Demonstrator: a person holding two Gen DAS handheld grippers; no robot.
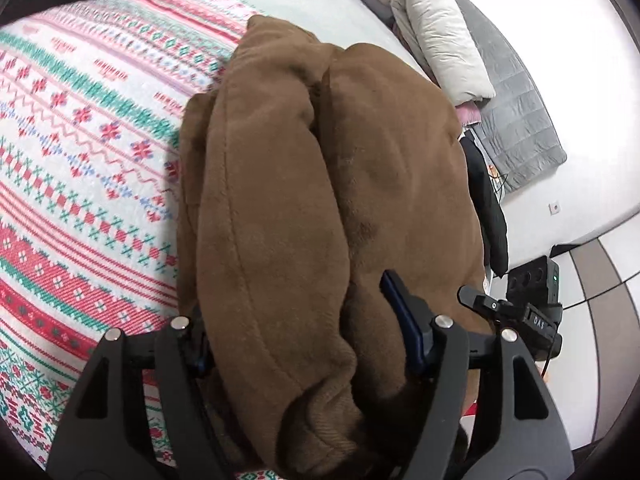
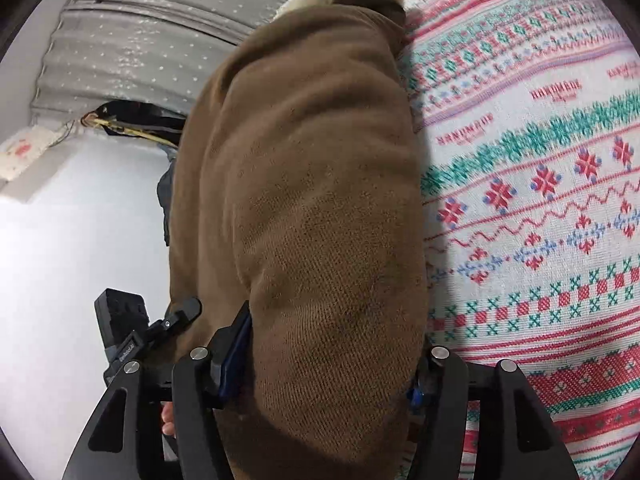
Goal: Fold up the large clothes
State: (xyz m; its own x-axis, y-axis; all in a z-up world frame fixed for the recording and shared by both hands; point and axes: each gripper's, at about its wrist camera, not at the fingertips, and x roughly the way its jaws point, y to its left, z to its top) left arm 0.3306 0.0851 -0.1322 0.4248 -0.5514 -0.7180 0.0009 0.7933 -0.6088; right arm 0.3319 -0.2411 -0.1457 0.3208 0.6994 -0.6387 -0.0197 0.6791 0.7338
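Two tools (image 1: 304, 344) (image 2: 332, 364) each seemingly clamp one bulky brown garment (image 1: 320, 184) over one patterned blanket (image 1: 80, 160).

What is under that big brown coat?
The brown coat lies on a patterned red, green and white blanket, which shows beside it. What lies directly beneath the coat is covered, so nothing else can be confirmed there.

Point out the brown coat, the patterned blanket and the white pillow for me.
brown coat (image 1: 304, 184): left wrist view, middle of the bunched fabric.
patterned blanket (image 2: 540, 208): right wrist view, bare stretch beside the coat.
white pillow (image 1: 440, 36): left wrist view, its middle.
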